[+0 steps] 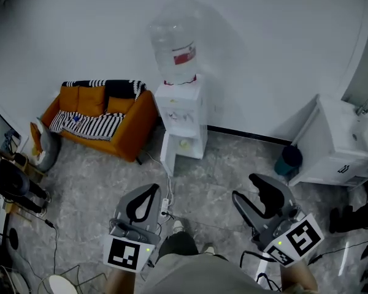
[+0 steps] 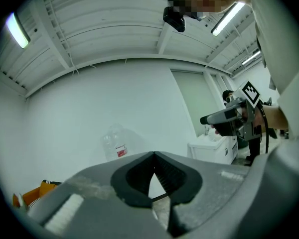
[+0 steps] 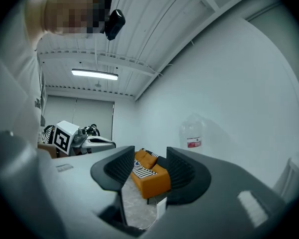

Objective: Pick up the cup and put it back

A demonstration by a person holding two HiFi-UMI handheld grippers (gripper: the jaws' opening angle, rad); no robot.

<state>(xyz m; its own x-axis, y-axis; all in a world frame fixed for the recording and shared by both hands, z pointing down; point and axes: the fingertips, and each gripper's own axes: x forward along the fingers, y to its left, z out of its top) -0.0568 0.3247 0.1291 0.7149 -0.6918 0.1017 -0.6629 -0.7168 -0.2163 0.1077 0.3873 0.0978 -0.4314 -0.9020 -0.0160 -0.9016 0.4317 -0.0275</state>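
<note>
No cup shows plainly in any view. A small pale yellow thing (image 1: 184, 143) sits in the lower recess of the white water dispenser (image 1: 183, 118); I cannot tell whether it is a cup. The dispenser stands against the far wall with a clear bottle (image 1: 175, 41) on top. My left gripper (image 1: 152, 192) hangs low at the left, over the floor, with its jaws touching at the tips (image 2: 153, 156) and nothing in them. My right gripper (image 1: 245, 187) is at the lower right, well short of the dispenser, jaws apart (image 3: 150, 156) and empty.
An orange sofa (image 1: 101, 118) with a striped blanket stands left of the dispenser. At the right are a white sink cabinet (image 1: 340, 146) and a teal bin (image 1: 288, 160). A power strip and cable (image 1: 165, 207) lie on the grey floor. Dark equipment (image 1: 6, 182) crowds the left edge.
</note>
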